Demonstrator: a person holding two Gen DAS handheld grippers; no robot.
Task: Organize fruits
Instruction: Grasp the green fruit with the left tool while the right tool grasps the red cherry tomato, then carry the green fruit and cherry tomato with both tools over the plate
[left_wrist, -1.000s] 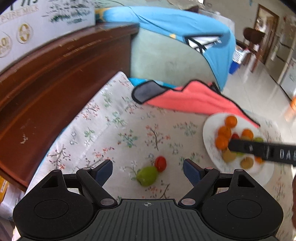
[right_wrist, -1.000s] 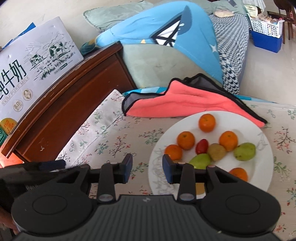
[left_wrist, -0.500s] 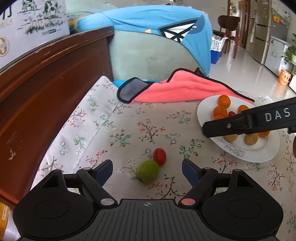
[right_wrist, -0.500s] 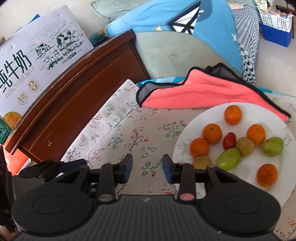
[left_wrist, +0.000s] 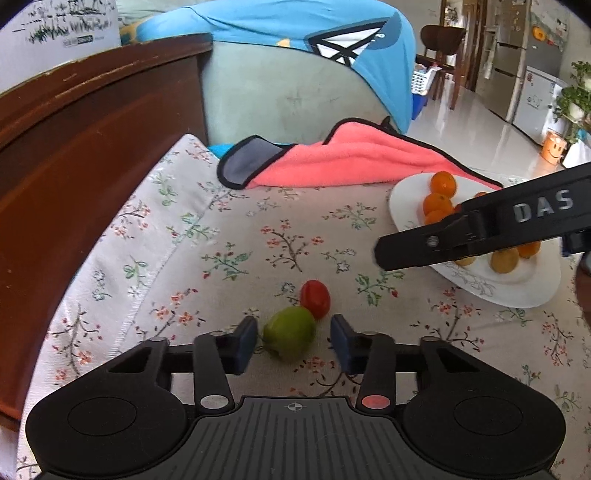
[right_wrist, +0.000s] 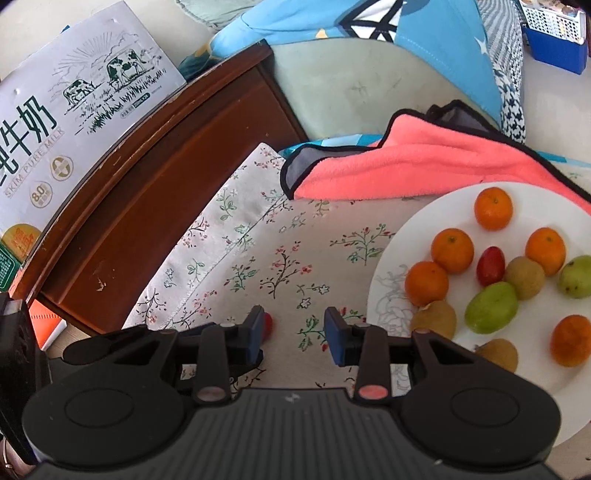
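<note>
On the flowered cloth (left_wrist: 229, 236) a green fruit (left_wrist: 290, 338) lies against a small red tomato (left_wrist: 314, 298). My left gripper (left_wrist: 293, 343) is low over the cloth. Its jaws are closing with the green fruit between them, and a narrow gap still shows at the right pad. A white plate (right_wrist: 388, 266) at the right holds several oranges, green and brownish fruits and one red one. My right gripper (right_wrist: 295, 334) hovers left of the plate, open at a small gap, with nothing between its pads. The tomato (right_wrist: 267, 325) peeks from behind its left finger. One black finger of it (left_wrist: 413, 247) crosses the plate (left_wrist: 406, 206).
A pink towel with black trim (left_wrist: 351, 162) lies at the far side of the cloth. A dark wooden headboard (left_wrist: 92, 147) runs along the left, with a milk carton box (right_wrist: 74, 122) on it. Blue and green pillows (left_wrist: 295, 74) lie behind.
My left gripper sank toward the cloth and its jaws narrowed from wide apart to close around the green fruit. My right gripper shifted left, away from the plate's middle.
</note>
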